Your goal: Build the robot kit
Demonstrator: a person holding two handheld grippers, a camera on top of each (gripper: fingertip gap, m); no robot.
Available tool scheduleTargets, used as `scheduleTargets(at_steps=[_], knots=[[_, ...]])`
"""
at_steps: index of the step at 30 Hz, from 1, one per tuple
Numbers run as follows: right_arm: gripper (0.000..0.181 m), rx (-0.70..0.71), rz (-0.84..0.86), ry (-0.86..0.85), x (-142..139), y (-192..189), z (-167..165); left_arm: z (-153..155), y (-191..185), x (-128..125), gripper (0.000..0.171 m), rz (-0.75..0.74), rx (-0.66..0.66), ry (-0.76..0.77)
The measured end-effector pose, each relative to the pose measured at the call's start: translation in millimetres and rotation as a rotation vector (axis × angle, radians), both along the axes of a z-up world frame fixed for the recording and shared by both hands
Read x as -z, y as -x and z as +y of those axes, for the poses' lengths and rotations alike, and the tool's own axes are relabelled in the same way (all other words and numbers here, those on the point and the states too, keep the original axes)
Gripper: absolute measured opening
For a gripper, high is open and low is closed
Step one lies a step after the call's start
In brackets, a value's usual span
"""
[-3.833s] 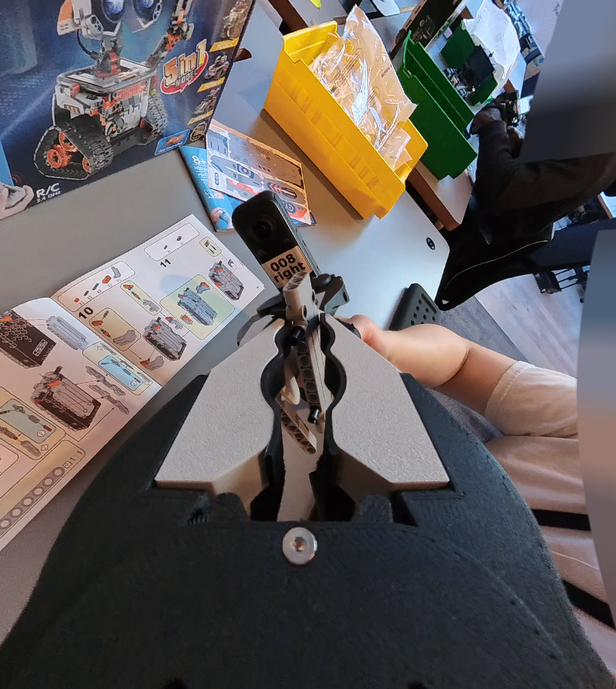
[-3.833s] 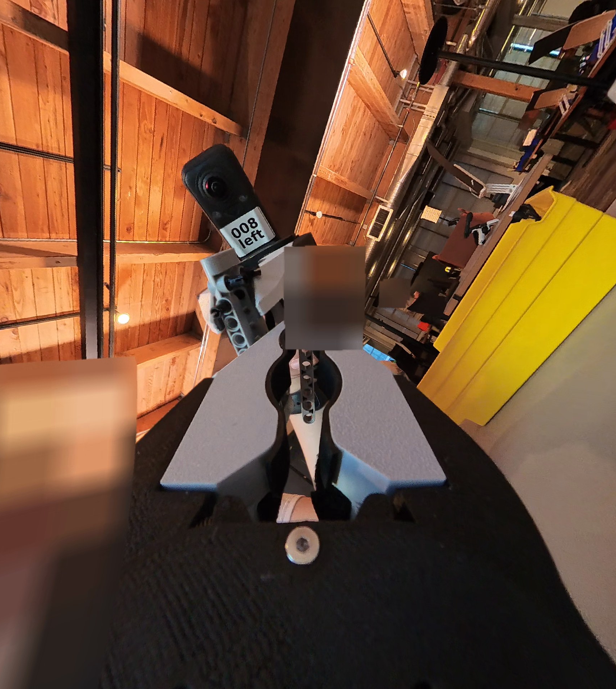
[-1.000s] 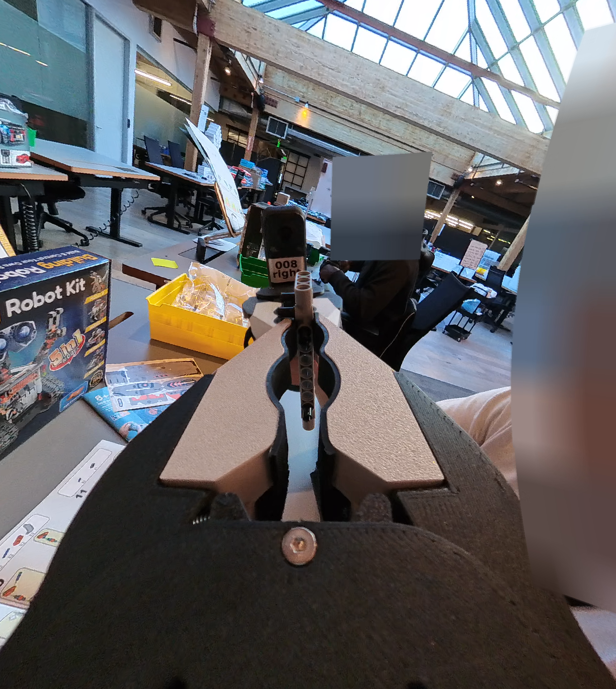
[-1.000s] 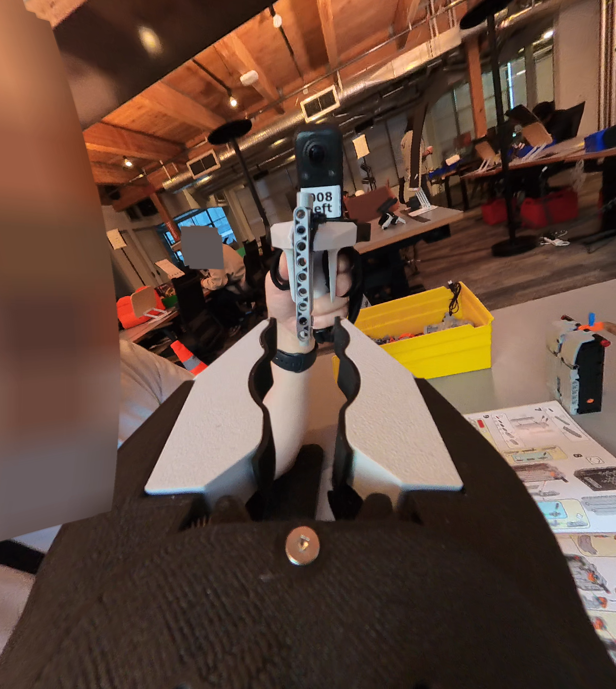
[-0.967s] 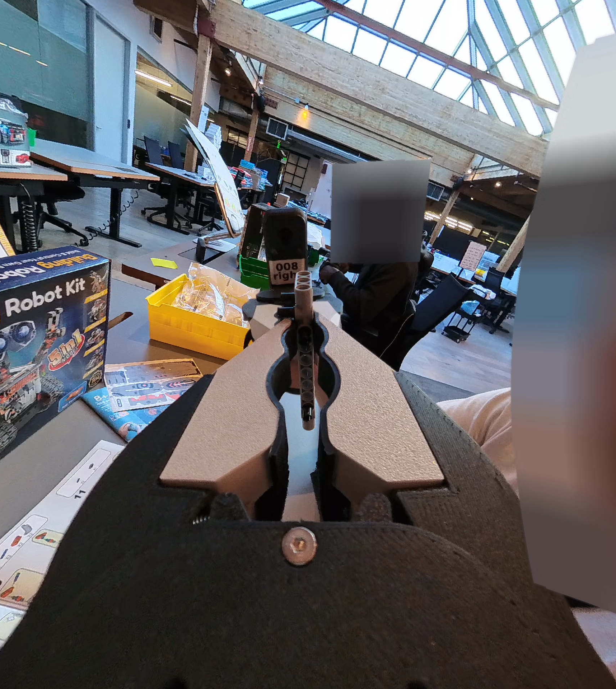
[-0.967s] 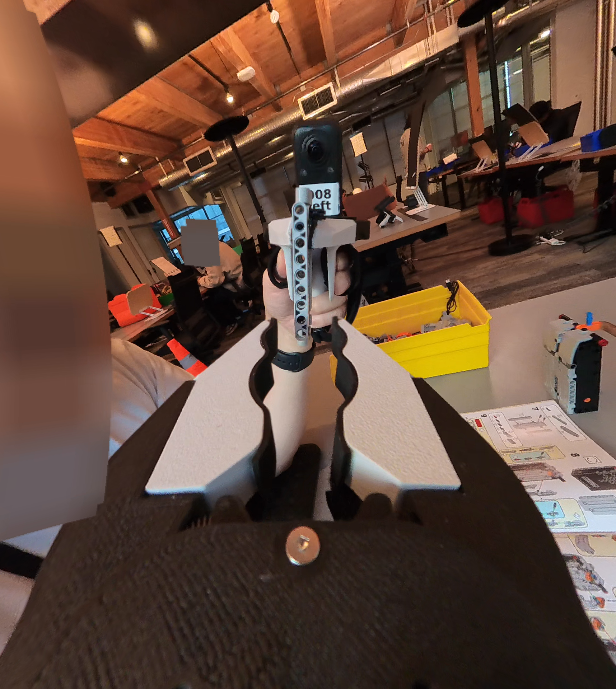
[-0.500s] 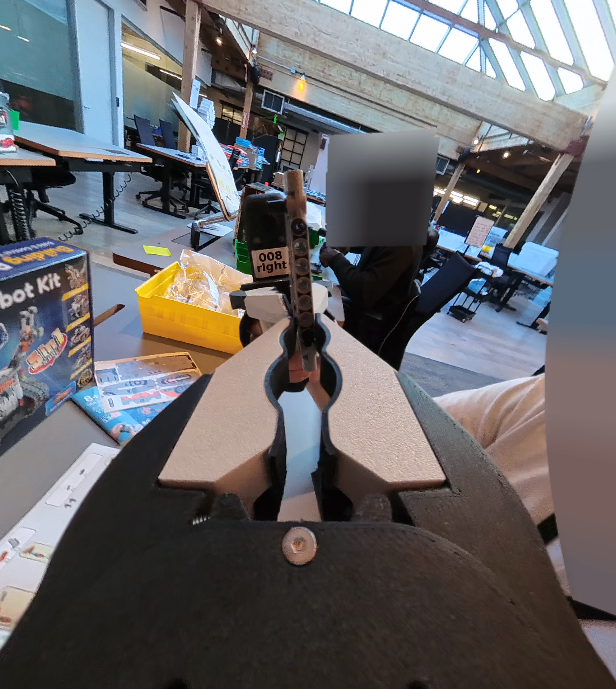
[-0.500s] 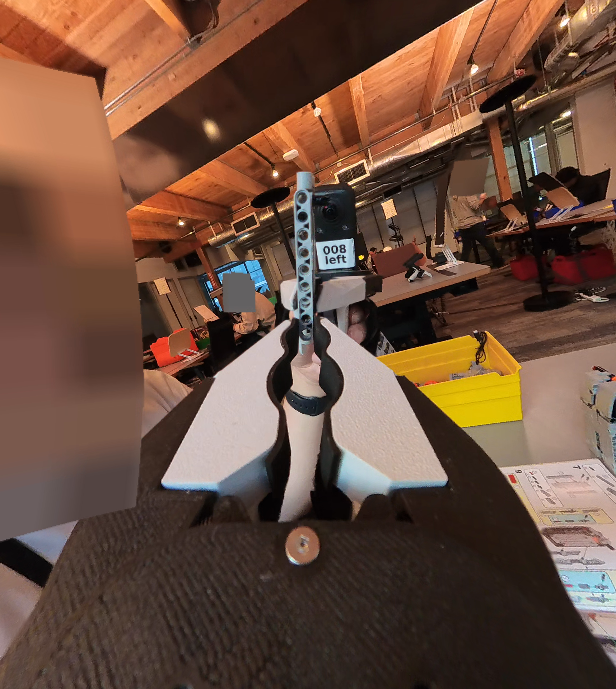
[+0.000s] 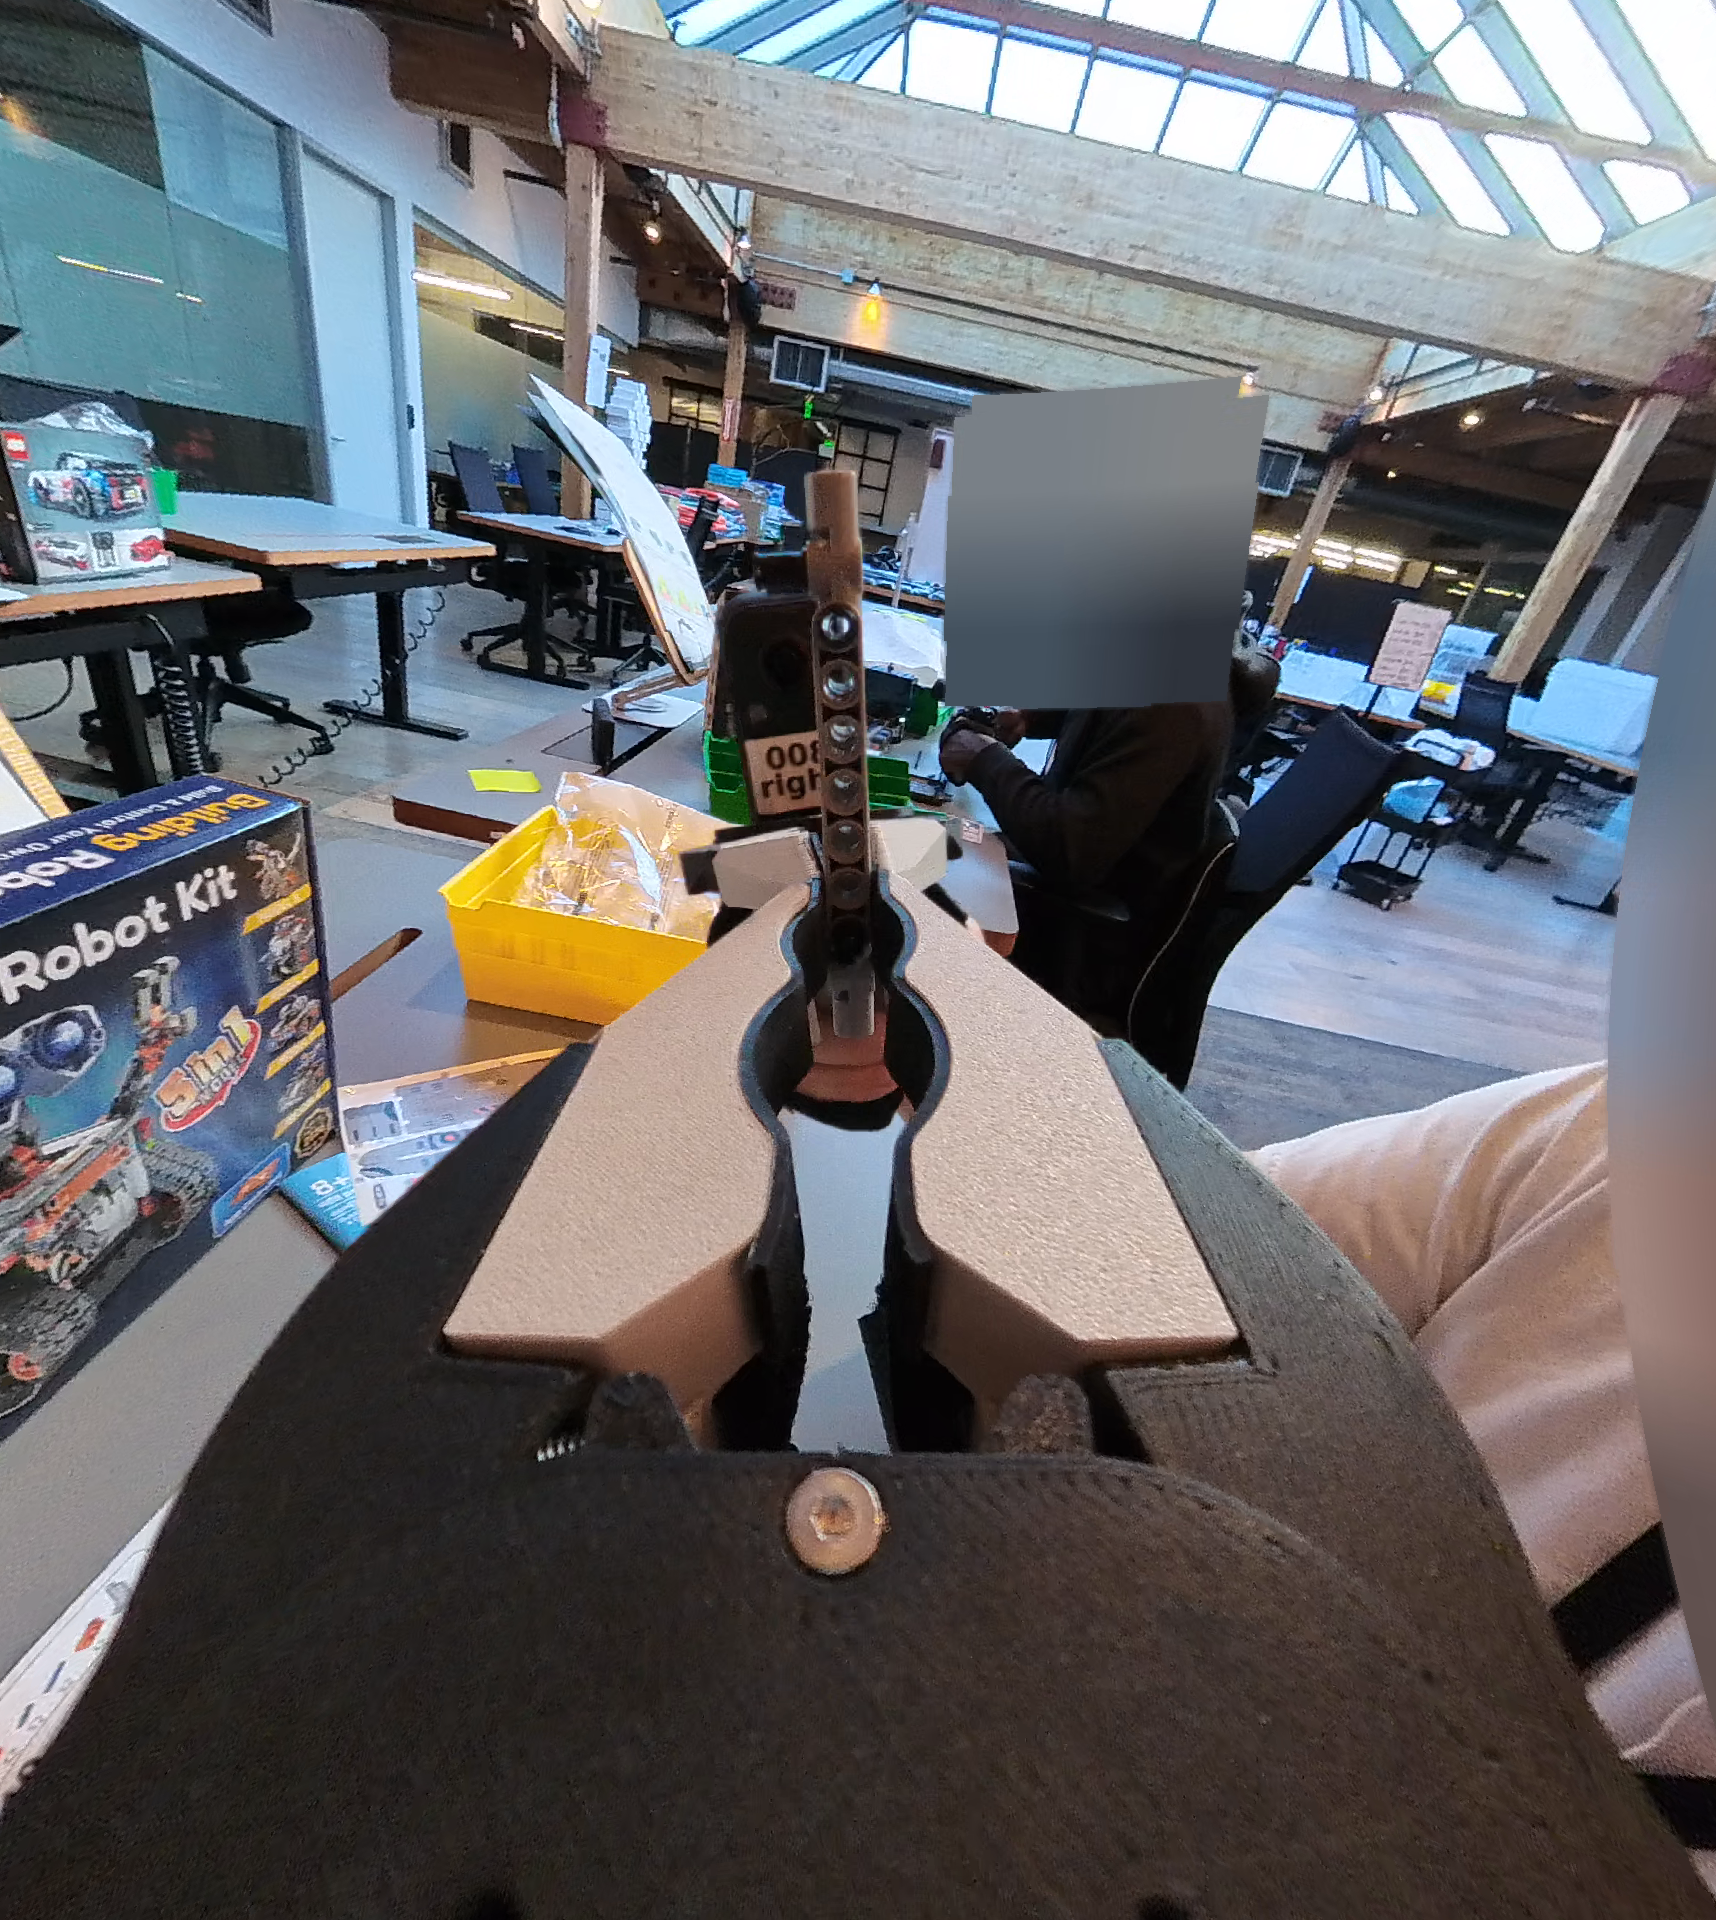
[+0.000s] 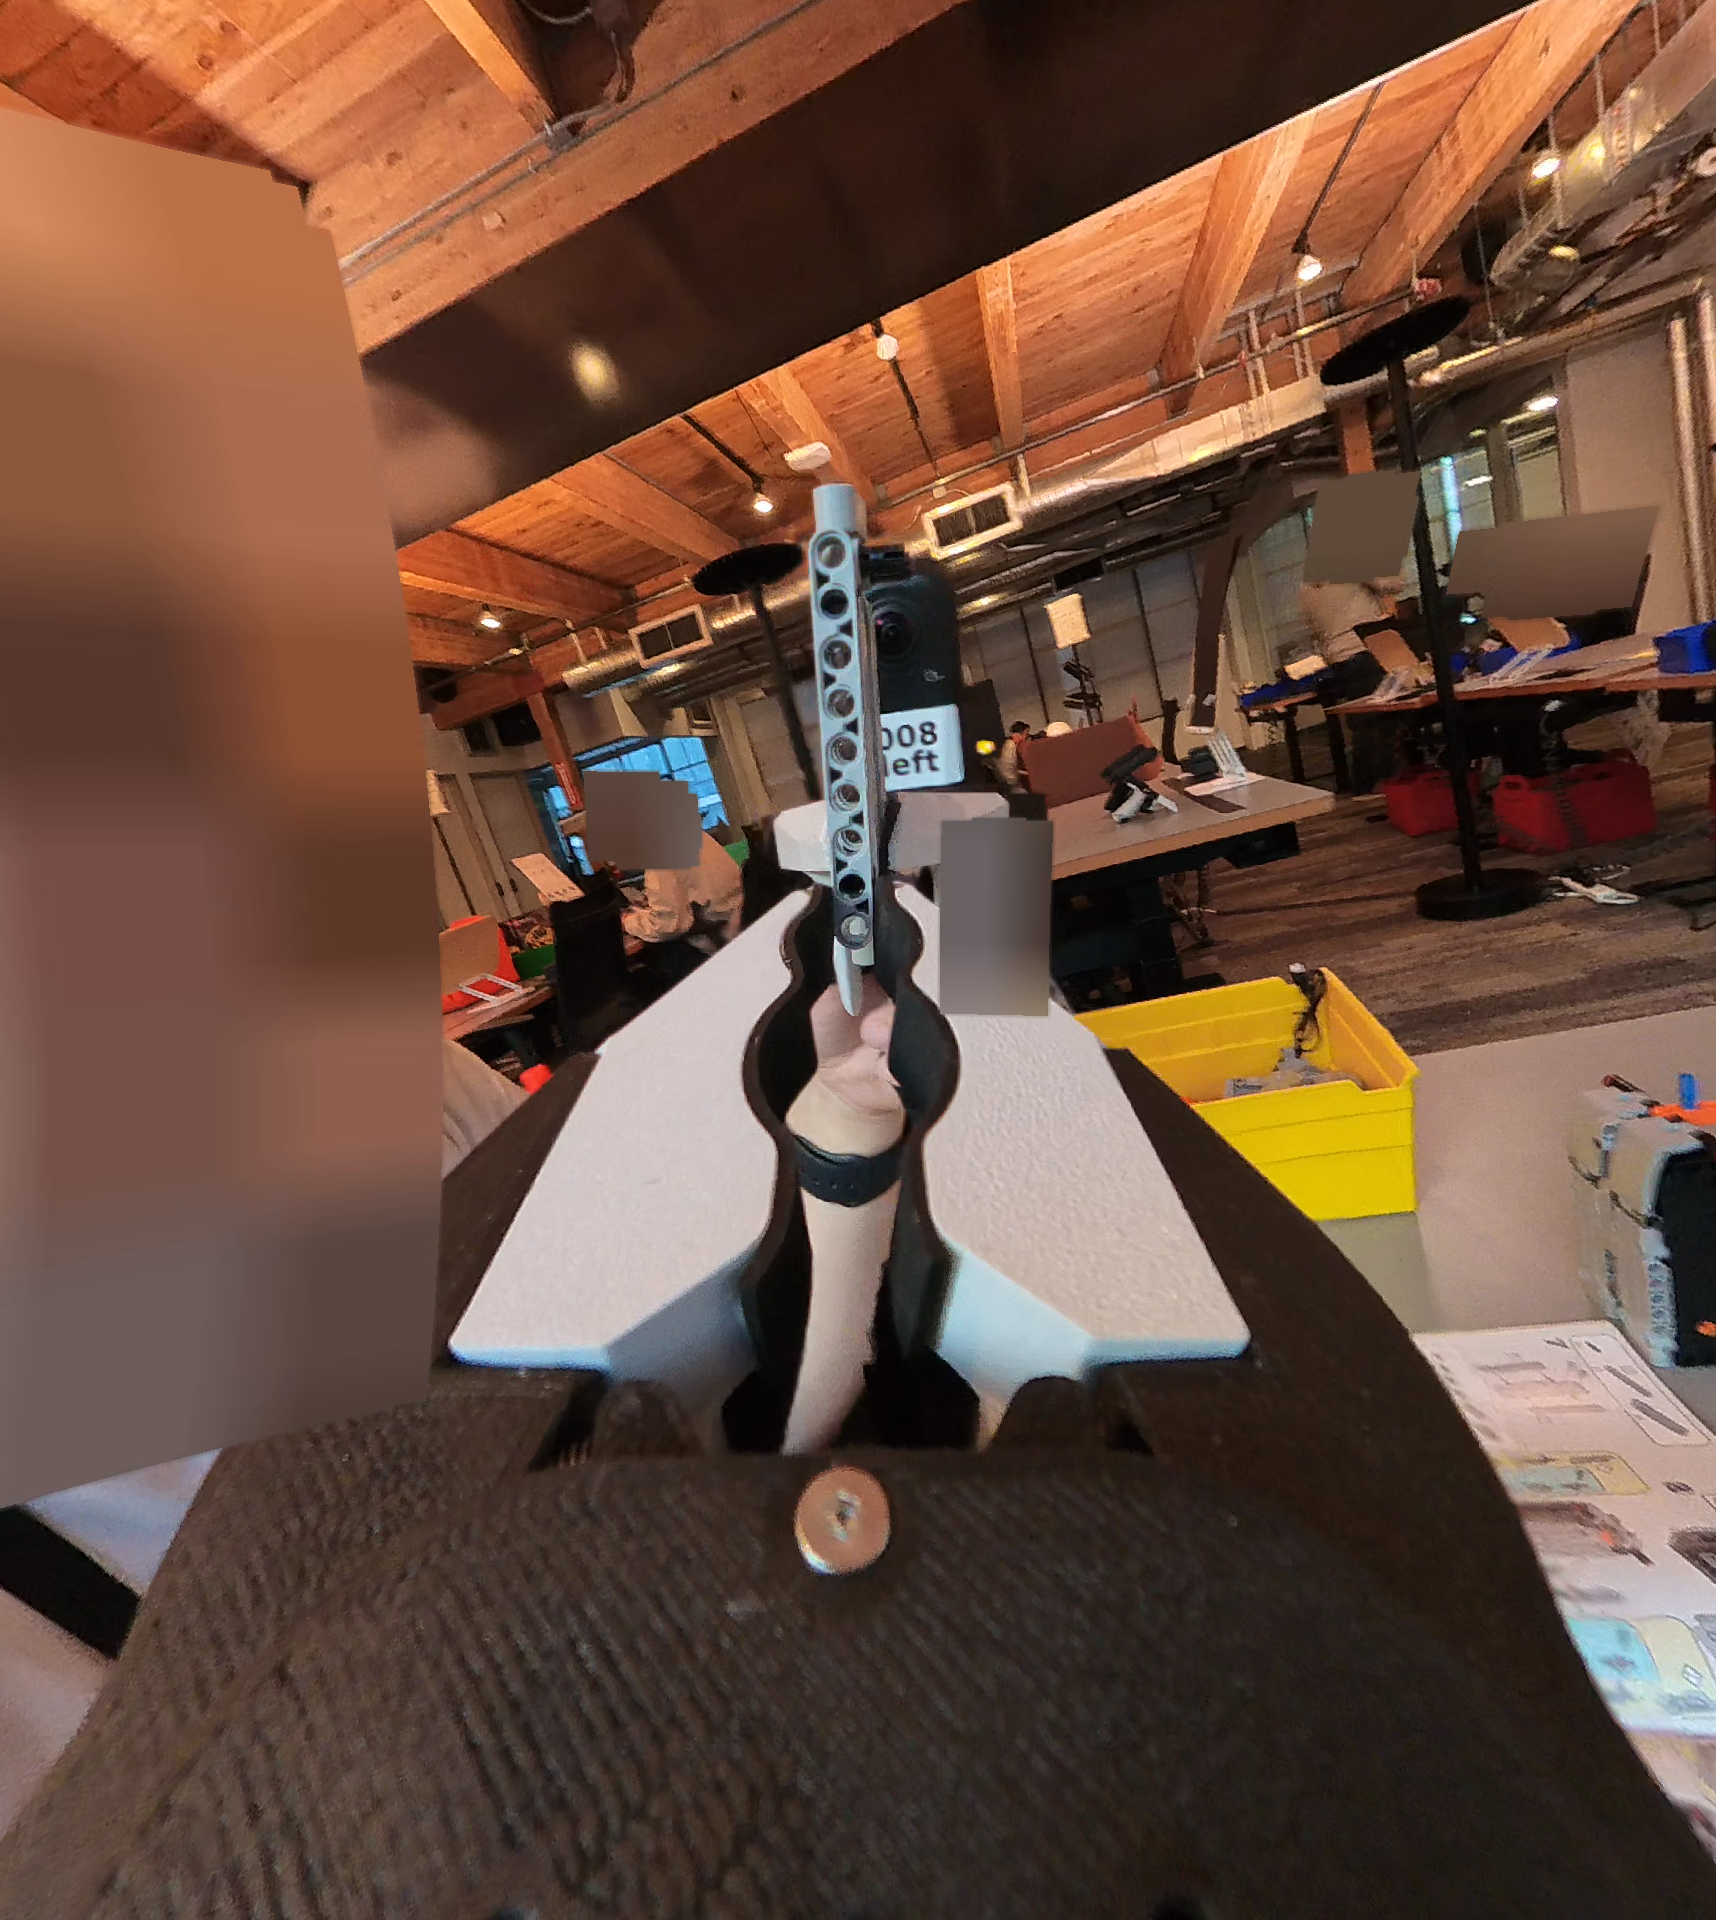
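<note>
Left wrist view, foreground: the left claw (image 9: 841, 904) is clenched on the lower end of a grey beam with holes (image 9: 839, 727). The beam stands upright, its foot in the round hollow behind the fingertips and most of its length rising clear above them. Just beyond, the right claw faces this one, its pale fingers on either side of the same beam.

Right wrist view, foreground: the right claw (image 10: 852, 914) also appears clenched on the beam's lower end, tip to tip with the left claw. The beam is thus pinched from two opposite sides and held well above the counter (image 9: 158, 1403). Below it are a hand (image 10: 859, 1070) and a wrist with a dark band.

Middle distance: to the left, a toy kit box (image 9: 95, 1039), a leaflet (image 9: 418, 1122) and a yellow bin (image 9: 542, 956) of clear bags. To the right, an open instruction booklet (image 10: 1612, 1507), a black-and-grey model (image 10: 1664, 1247) and a second yellow bin (image 10: 1301, 1132).

Background: desks, chairs and timber beams.
</note>
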State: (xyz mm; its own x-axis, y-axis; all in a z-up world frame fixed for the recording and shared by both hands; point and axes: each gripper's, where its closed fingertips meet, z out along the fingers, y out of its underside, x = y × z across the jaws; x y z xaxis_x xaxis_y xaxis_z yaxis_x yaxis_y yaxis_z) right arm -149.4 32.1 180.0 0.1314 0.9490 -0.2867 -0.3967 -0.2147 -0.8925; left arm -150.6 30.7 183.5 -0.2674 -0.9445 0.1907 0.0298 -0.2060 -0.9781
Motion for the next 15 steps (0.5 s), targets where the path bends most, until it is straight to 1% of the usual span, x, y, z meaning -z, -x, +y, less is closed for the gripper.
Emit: scheduleTargets(at_steps=[1,3,9,12,15], knots=[[0.007,0.023,-0.020,-0.004,1.5,-0.2,1.6,1.7,-0.5,1.4,0.005,0.002,-0.003,-0.005],[0.006,0.030,-0.036,-0.008,1.0,0.2,0.4,0.9,-0.2,1.4,0.005,-0.005,0.016,0.003],[0.006,0.139,-0.097,-0.058,-0.3,-0.7,3.2,3.1,-1.3,-0.1,0.005,-0.026,-0.011,-0.020],[0.006,0.099,-0.059,-0.044,-3.9,0.8,-1.3,-1.9,0.5,-3.1,0.005,-0.040,-0.002,-0.034],[0.006,0.151,-0.072,-0.091,-4.3,3.1,0.3,0.0,2.5,-3.6,0.005,-0.040,-0.017,-0.039]])
